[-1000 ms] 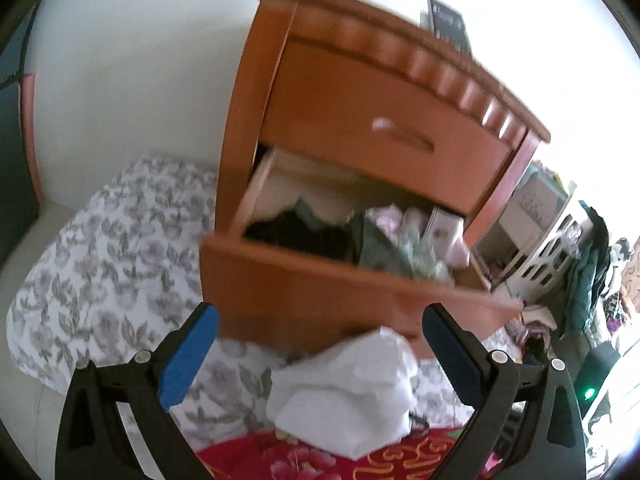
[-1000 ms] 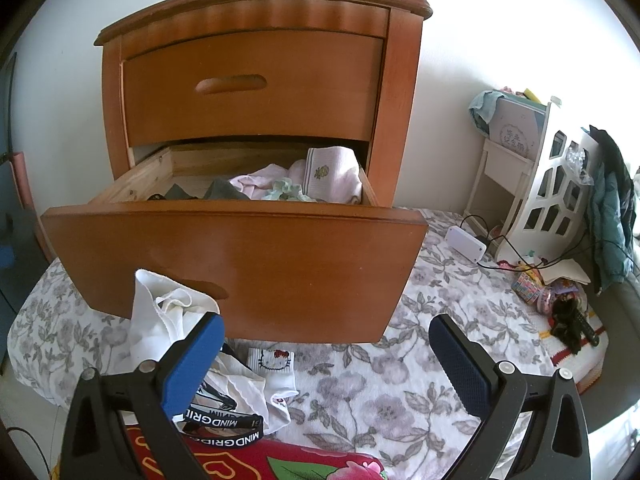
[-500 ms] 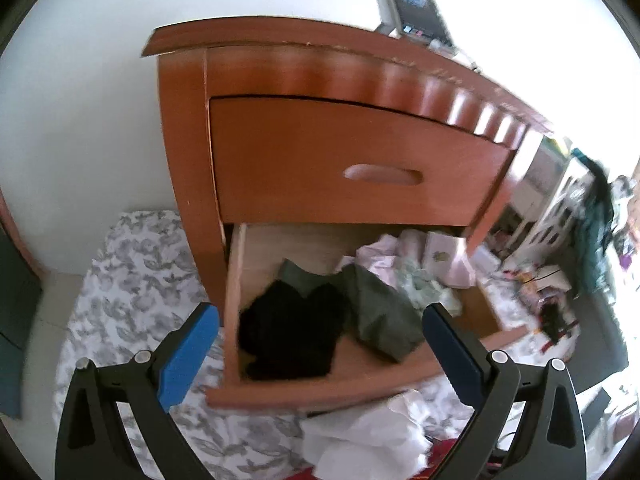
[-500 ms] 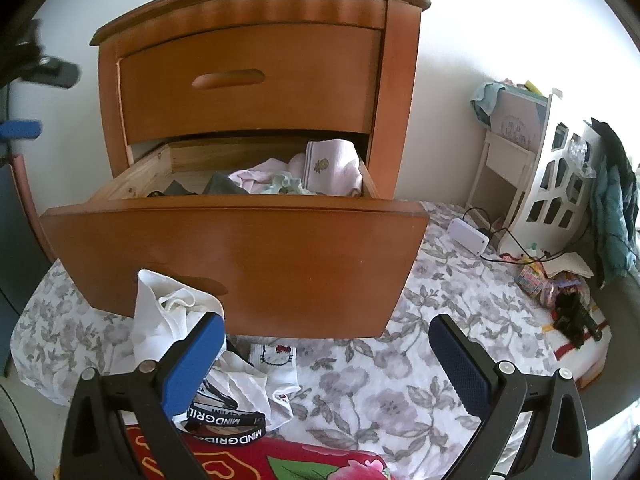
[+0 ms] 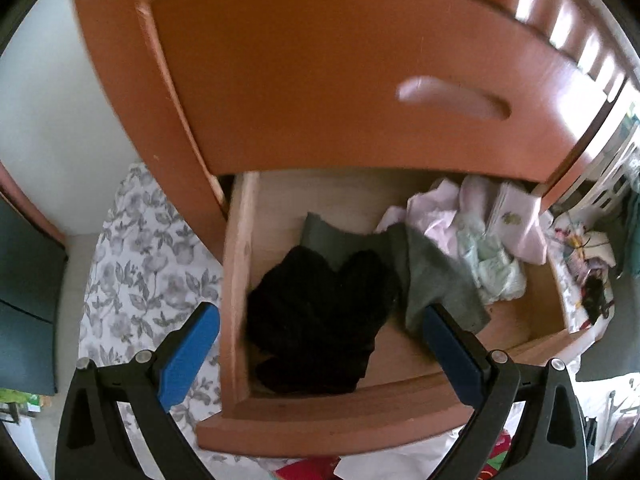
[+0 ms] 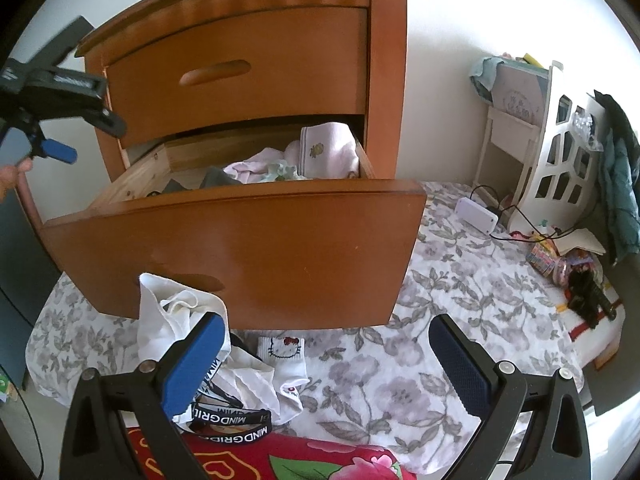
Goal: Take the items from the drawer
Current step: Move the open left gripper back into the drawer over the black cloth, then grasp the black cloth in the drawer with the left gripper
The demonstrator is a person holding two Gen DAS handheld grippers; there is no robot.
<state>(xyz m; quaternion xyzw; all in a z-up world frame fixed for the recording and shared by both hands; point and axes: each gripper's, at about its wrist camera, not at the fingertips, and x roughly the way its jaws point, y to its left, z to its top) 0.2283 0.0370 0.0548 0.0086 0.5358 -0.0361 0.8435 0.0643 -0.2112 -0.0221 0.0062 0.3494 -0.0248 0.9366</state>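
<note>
1. Orange-brown varnished wood forms the two-drawer nightstand [image 6: 248,40]; its upper drawer [image 5: 340,80] is closed, and its lower wooden drawer [image 6: 240,248] is pulled out over the grey floral bedspread [image 6: 440,320].
2. The left gripper [image 5: 320,354] hangs above the open lower drawer, fingers spread wide apart and holding nothing. One blue pad [image 5: 188,356] lies outside the drawer's left wall; the other lies over the drawer interior.
3. A crumpled black garment [image 5: 316,320] lies in the front left part of the drawer, directly between the left gripper's fingers in that view.
4. A grey-green cloth [image 5: 436,280] lies just right of the black garment and partly under it.
5. Pale pink folded fabric [image 5: 516,224] and a light mint bundle [image 5: 492,268] occupy the right rear part of the drawer.
6. The right gripper [image 6: 324,364] is in front of the drawer face, low over the bedspread, fingers fully apart and empty.
7. A white crumpled cloth [image 6: 172,316] lies against the drawer front, beside the right gripper's left pad.
8. A white sock with a cartoon cat face [image 6: 282,354] and a black lanyard with white lettering [image 6: 228,420] lie on the bedspread below the drawer.
9. A red floral blanket [image 6: 280,460] covers the lower edge of the right wrist view.
</note>
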